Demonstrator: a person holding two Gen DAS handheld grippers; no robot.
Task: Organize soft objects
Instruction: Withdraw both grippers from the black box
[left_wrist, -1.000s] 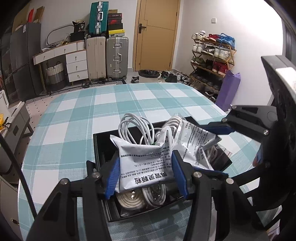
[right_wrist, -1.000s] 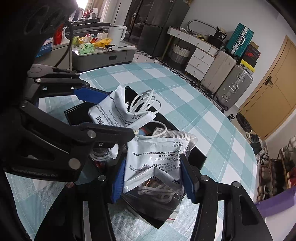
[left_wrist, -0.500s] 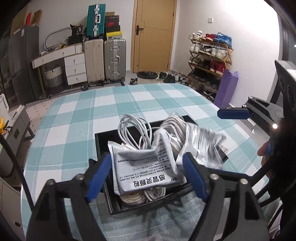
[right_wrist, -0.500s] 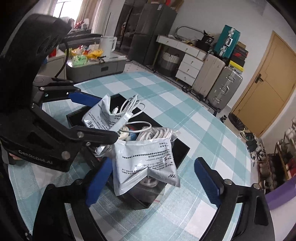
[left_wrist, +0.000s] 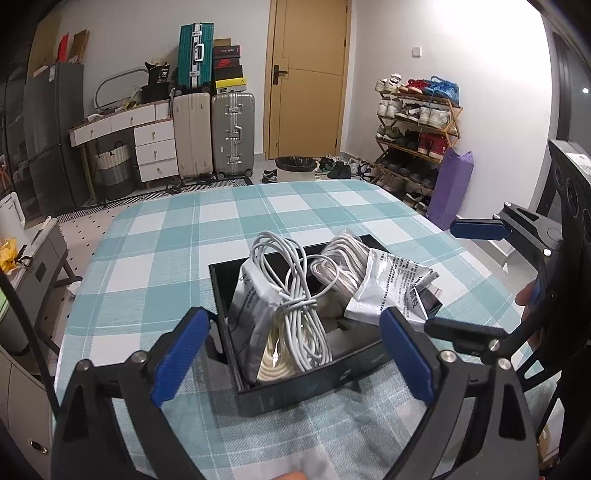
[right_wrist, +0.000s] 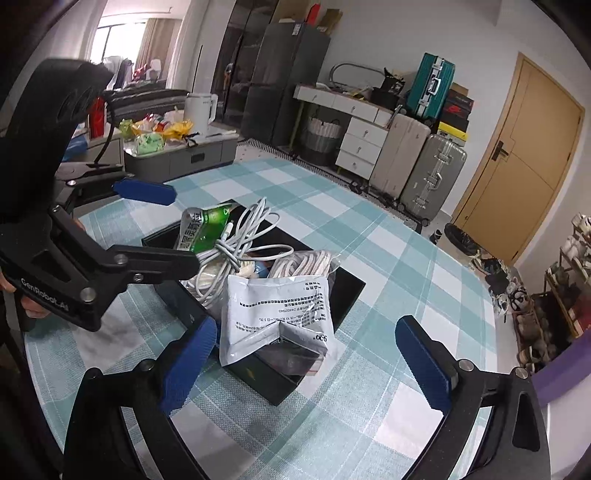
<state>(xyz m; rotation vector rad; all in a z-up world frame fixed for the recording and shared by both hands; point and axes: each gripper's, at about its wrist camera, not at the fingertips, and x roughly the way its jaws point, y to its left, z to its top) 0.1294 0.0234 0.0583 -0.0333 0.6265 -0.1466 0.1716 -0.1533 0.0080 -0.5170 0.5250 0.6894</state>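
Ahead of the left tool, just beyond its blue fingertips, the shallow black rectangular box sits on the teal-and-white checked bench with everything piled inside it. At its left end a silver foil sachet stands on edge against a loose coil of white cable; both look light and limp, the foil probably slippery, so a pinch on a flat sealed edge or across the bundled loops seems safest. To the right lies a second grey printed foil pouch, draped over the box's corner just in front of the right tool. Both tools are spread wide, holding and touching nothing.
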